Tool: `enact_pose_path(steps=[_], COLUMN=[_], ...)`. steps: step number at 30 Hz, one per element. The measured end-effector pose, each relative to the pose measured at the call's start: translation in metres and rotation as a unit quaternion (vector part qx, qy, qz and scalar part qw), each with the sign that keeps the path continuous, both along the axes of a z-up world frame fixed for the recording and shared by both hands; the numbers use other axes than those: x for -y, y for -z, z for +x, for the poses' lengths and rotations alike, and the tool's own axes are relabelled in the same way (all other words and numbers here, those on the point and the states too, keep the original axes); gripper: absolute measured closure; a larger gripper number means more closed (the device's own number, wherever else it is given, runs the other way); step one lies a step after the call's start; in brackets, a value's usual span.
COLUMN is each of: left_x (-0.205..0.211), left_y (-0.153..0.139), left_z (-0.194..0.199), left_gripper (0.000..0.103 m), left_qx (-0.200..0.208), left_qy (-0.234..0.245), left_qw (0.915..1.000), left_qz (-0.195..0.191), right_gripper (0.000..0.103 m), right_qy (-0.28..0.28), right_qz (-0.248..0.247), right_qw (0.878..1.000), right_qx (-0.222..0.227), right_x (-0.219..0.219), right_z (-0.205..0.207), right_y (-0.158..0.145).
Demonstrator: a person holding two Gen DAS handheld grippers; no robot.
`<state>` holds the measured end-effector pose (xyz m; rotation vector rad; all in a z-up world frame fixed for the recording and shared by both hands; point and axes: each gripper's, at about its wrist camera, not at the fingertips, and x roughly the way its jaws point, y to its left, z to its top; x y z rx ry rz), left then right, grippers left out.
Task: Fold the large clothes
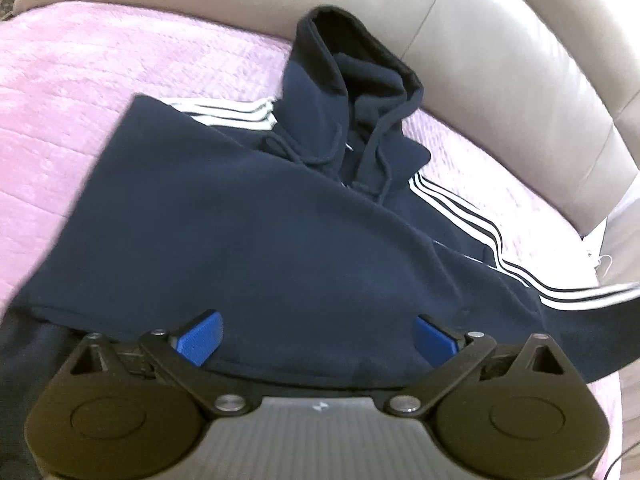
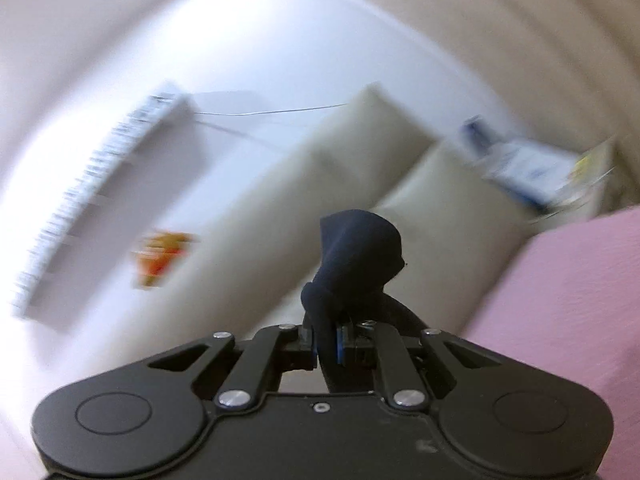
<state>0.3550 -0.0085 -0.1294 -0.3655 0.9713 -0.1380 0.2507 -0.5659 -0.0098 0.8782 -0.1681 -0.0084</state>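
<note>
With the left gripper (image 1: 318, 338) hovering low over the near hem of the hoodie (image 1: 240, 232), fingers wide apart and holding nothing, and the right gripper (image 2: 327, 344) clamped on a bunched navy cuff or corner (image 2: 356, 252), carry the held fabric across in one smooth arc and lay it flat. The hoodie lies partly folded on a pink quilted bedspread (image 1: 80, 92); beyond stand a beige padded headboard (image 1: 480, 60), a white wall (image 2: 200, 40) and blurred boxes (image 2: 532, 176)

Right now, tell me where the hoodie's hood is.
In the left wrist view, the hood sits top centre, against the beige headboard, on the pink bedspread.
</note>
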Motion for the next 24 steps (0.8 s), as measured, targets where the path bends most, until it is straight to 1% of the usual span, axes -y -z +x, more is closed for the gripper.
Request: enact_pose_path(steps=[2,5,7,9,12,16,18,20,22,24], left_x=[-0.011,-0.029,-0.044,-0.058,-0.076,-0.098,-0.108,-0.116,-0.125,-0.134], left_y=[-0.012,-0.029,-0.041,-0.049,-0.056,-0.057,-0.056,-0.054,-0.052,-0.049], left_z=[-0.006,-0.014,-0.02,-0.024,-0.029,-0.035,-0.038,-0.04,-0.039,-0.04], left_gripper=[0.001,0.001,0.001,0.0,0.0,0.0,0.0,0.0,0.0,0.0], left_qx=[0.001,0.009,0.013,0.021,0.033,0.054,0.069,0.077,0.08,0.088], left_qy=[-0.004,-0.012,-0.019,-0.027,-0.036,-0.05,-0.053,-0.052,-0.052,-0.054], left_qw=[0.9999,0.9998,0.9996,0.9994,0.9988,0.9972,0.9961,0.9955,0.9952,0.9944], left_qz=[0.012,0.014,0.013,0.008,0.003,-0.013,-0.017,-0.019,-0.021,-0.022], right_gripper=[0.091,0.091,0.091,0.091,0.091,0.091,0.091,0.091,0.091,0.091], right_qy=[-0.049,-0.114,-0.159,-0.197,-0.25,-0.287,-0.312,-0.339,-0.363,-0.377], right_qz=[-0.002,-0.036,-0.062,-0.087,-0.121,-0.198,-0.207,-0.204,-0.202,-0.213], right_qw=[0.998,0.989,0.98,0.972,0.958,0.937,0.927,0.917,0.906,0.893], right_qx=[0.04,0.081,0.1,0.099,0.067,0.011,-0.019,-0.057,-0.086,-0.118], right_x=[-0.043,-0.113,-0.161,-0.21,-0.28,-0.365,-0.39,-0.411,-0.427,-0.438], right_z=[0.007,0.016,0.017,0.019,0.031,0.042,0.048,0.051,0.05,0.052], right_y=[-0.024,-0.053,-0.064,-0.064,-0.039,0.026,0.06,0.093,0.118,0.136])
